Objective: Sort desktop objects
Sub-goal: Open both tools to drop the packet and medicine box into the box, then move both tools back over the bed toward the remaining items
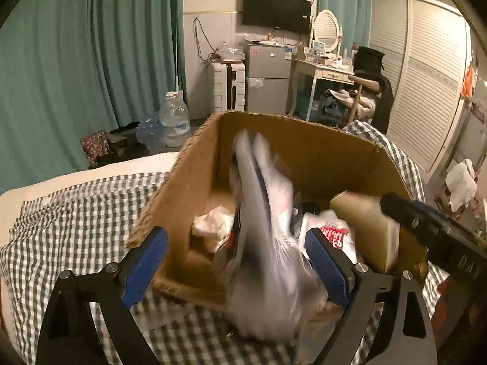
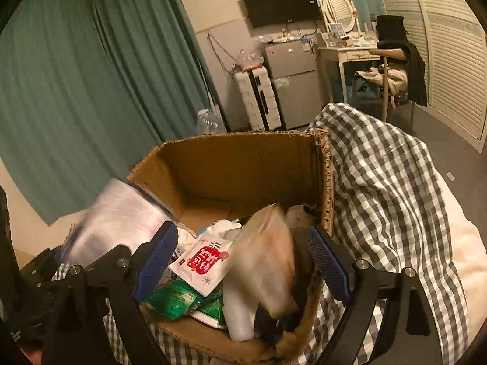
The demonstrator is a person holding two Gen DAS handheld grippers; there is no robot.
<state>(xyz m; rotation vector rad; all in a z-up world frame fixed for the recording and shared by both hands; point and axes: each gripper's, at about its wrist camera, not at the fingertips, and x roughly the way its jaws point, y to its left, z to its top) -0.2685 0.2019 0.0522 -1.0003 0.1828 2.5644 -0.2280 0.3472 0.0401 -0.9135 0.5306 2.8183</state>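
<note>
A: Where's the bag (image 1: 268,243) from the box (image 1: 304,158)?
B: Over its near rim, blurred, long axis upright, between the wide-open left claw (image 1: 240,258); pads clear of it.
A: Right claw (image 2: 240,261)?
B: Open too, a pouch (image 2: 268,258) between, over the box's right side.

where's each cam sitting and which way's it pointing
Left wrist: on the left gripper, angled down into the cardboard box; its blue fingers show, jaws apart.
Right wrist: on the right gripper, looking into the box's right side; its fingers show.
Shared: box, red-and-white packet, checked cloth, television.
</note>
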